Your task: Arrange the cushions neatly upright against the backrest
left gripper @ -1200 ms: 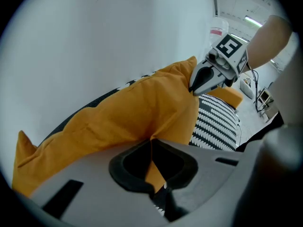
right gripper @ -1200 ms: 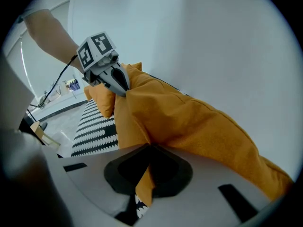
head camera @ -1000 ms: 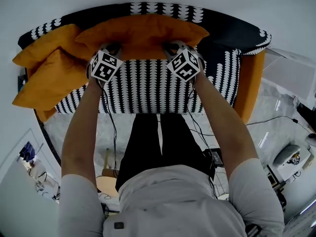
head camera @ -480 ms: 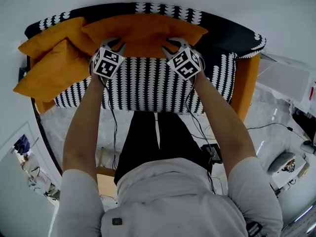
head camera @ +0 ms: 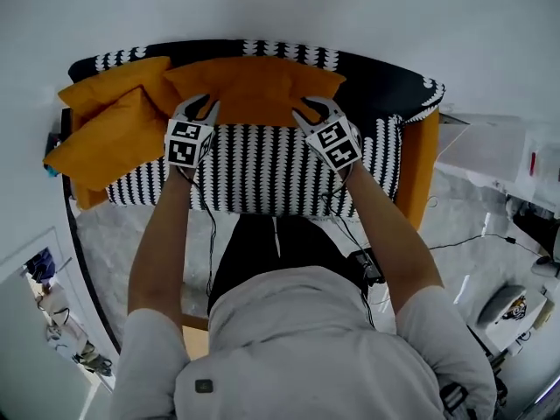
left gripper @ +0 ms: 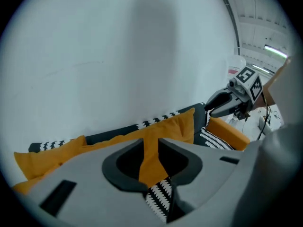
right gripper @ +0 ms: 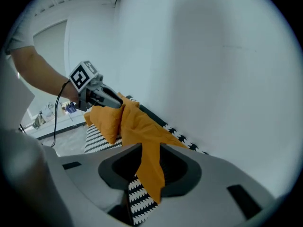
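Observation:
A wide orange cushion (head camera: pixel 254 86) leans against the dark backrest (head camera: pixel 376 81) of the black-and-white patterned sofa (head camera: pixel 262 169). Two more orange cushions (head camera: pixel 105 134) lie piled at the sofa's left end. My left gripper (head camera: pixel 200 105) hovers over the wide cushion's front left edge and my right gripper (head camera: pixel 315 105) over its front right edge. Both have just been opening, and nothing sits between their fingers. In the left gripper view the cushion (left gripper: pixel 165 126) shows beyond the open jaws. In the right gripper view it (right gripper: pixel 137 126) lies well past the pads.
The sofa's right arm (head camera: pixel 424 169) is orange. A white box-like unit (head camera: pixel 490 151) stands to the right of it. Cables trail over the pale floor (head camera: pixel 472 234) by the person's legs. A white wall rises behind the backrest.
Both grippers were shut on the wide cushion's front edge. They have let go, opened and lifted away from it. The cushion stays leaning on the backrest.

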